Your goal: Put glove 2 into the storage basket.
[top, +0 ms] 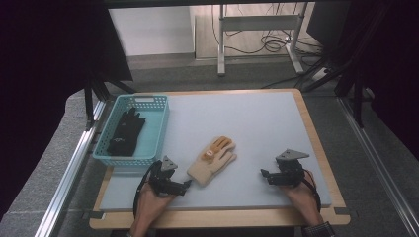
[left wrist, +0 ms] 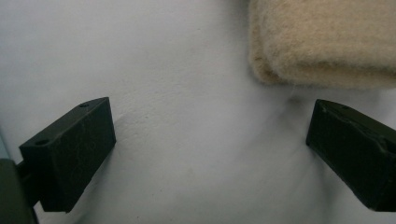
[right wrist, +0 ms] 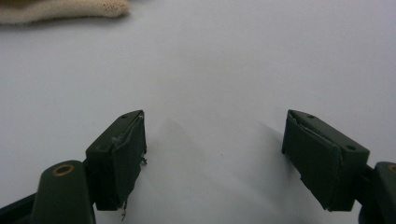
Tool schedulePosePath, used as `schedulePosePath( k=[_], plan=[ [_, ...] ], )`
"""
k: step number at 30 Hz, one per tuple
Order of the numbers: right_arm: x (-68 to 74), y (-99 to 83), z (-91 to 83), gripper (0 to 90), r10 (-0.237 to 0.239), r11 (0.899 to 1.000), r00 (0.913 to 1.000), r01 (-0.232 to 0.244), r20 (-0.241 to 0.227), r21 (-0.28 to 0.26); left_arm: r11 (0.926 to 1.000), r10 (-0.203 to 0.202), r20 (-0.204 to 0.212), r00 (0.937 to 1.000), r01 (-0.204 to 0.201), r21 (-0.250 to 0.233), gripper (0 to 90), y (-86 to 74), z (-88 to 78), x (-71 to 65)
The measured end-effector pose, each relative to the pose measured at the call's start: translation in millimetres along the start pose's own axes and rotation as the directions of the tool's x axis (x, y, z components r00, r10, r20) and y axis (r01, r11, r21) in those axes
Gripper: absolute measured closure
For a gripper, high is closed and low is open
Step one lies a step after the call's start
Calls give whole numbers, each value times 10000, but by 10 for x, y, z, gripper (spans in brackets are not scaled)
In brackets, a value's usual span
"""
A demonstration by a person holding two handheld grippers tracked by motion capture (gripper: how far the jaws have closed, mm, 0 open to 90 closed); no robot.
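left gripper: jaws wide, empty, beside cream glove's cuff | right gripper: wide, empty, apart | cream glove: flat on tabletop, near blue basket | risk: shallow pinch may snag loose knit, glove slips free
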State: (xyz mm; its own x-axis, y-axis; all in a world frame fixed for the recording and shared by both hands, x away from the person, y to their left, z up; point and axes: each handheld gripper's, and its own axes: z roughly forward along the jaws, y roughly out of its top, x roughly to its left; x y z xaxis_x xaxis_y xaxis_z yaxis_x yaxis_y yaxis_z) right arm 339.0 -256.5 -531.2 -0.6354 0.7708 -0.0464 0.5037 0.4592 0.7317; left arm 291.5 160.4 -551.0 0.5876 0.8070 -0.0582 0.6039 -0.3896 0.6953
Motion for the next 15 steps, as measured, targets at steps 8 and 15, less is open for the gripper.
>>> schedulePosePath(
  k=[8, 15],
  plan=[
    [0, -3, 1, 210, 5, 10000, 10000, -5, 1, -30, 9998, 130, 543, 9984, -137, 119, 51, -12, -136, -4],
    [-1, -4, 1, 210, 3, 10000, 10000, -3, -1, -34, 9997, 219, 1467, 9889, -209, -80, 46, 270, -253, -138]
  ],
)
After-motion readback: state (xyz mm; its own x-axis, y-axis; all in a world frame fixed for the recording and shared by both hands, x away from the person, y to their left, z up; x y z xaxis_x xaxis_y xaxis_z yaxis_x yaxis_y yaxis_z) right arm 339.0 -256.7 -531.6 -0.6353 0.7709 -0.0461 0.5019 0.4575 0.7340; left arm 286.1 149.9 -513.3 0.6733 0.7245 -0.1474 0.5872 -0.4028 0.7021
